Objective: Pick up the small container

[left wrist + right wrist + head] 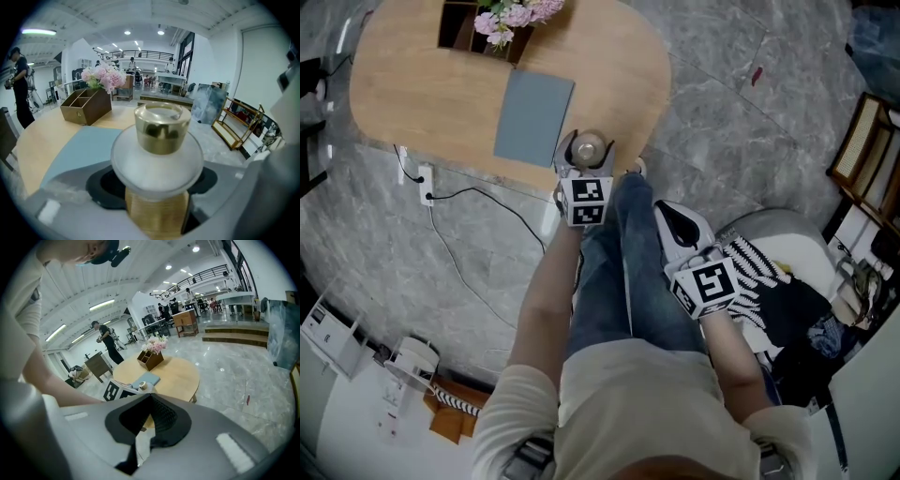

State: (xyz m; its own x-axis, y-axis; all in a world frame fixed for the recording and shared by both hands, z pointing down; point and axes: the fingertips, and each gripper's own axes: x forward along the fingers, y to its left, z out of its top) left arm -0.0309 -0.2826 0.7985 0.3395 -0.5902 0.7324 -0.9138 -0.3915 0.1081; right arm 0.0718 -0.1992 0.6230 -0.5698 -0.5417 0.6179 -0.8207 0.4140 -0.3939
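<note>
The small container (589, 147) is a frosted jar with a gold cap and a gold ribbed body (161, 129). It stands at the near edge of the round wooden table (422, 94). My left gripper (585, 161) reaches over that edge, its jaws set wide round the jar's body and pressing on it. The jar fills the middle of the left gripper view between the grey jaws of the left gripper (157, 192). My right gripper (677, 223) hangs lower right, off the table above the floor. In the right gripper view the right gripper (151, 401) has its dark pads closed together with nothing between them.
A grey-blue mat (532, 117) lies on the table just left of the jar. A wooden box (469, 23) with pink flowers (514, 15) stands at the far side. A power strip and cable (425, 185) lie on the floor. A seat piled with clothes (787, 300) is at the right.
</note>
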